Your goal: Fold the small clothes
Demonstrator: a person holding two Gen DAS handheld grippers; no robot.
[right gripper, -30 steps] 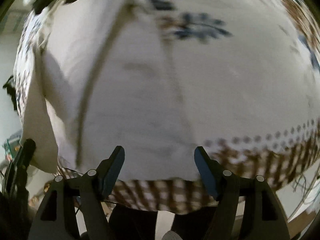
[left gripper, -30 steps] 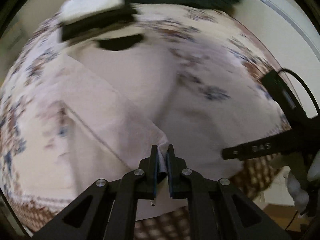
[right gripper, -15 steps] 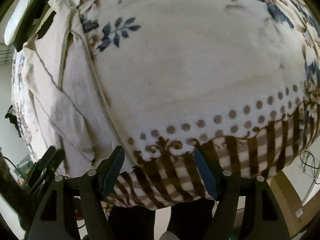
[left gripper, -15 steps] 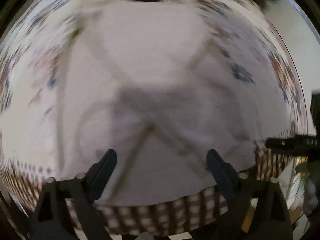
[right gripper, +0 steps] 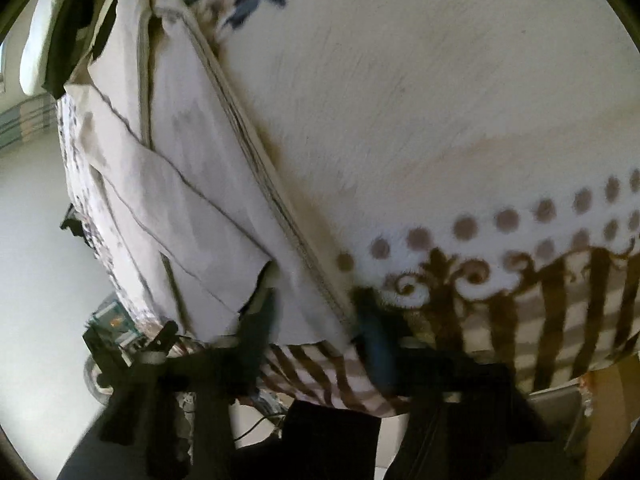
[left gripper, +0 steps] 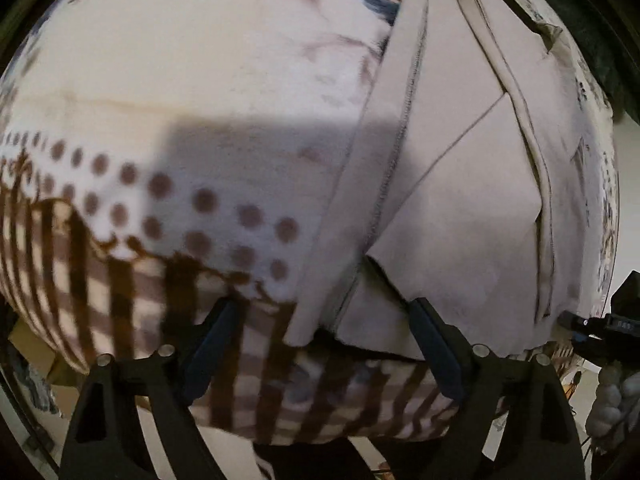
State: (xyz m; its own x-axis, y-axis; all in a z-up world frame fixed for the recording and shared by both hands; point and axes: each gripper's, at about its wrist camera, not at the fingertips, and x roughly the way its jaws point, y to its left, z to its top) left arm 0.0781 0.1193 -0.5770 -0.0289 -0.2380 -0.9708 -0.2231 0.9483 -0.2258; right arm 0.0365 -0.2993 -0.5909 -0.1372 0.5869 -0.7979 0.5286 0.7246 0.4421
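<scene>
There is 1 pale beige garment [left gripper: 460, 200], partly folded, with 2 flaps crossing over its middle. Under it lies 1 patterned blanket [right gripper: 440, 100] with dots, stripes and blue leaf prints. There are 2 grippers: the left gripper [left gripper: 324, 344] and the right gripper [right gripper: 316, 328], each with 2 dark fingers [left gripper: 212, 344]. 1 dark cloth [right gripper: 76, 20] lies beyond the garment.

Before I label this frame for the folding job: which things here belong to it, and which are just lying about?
Part of the job:
- pale garment, sides folded in, lying on the blanket
- left gripper, open over its near hem
- right gripper, its jaws have just been closing, with the hem between them

Lying about:
- patterned blanket underneath
- dark cloth at the far end
</scene>
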